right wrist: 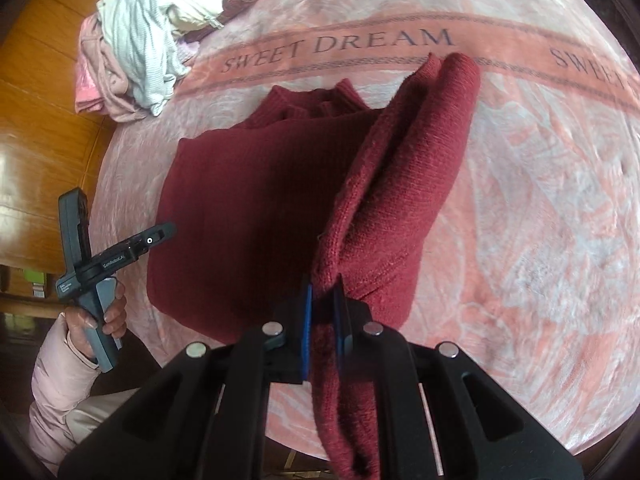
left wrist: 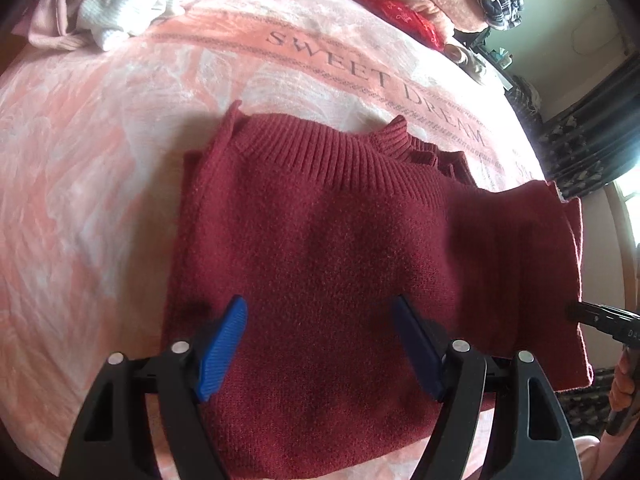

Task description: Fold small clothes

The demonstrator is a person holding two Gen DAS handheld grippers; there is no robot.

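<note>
Pink blanket [right wrist: 520, 200] on a bed, printed "SWEET DREAM" along a band. Heap of pale clothes [right wrist: 148, 44] at far left corner. Left gripper [left wrist: 320, 344] spread wide above red sweater [left wrist: 320, 240] mid-blanket, gripping nothing. Right gripper [right wrist: 323, 312] clamped on sweater's raised right side, lifted into a fold.

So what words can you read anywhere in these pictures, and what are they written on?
"SWEET DREAM": on the pink blanket, along its darker band behind the red sweater.
"SWEE...": the same band further right, cut off at the picture's edge.
Small white print on the left claw tool: too small to read.
"DA...": on the right claw tool, cut off.
</note>
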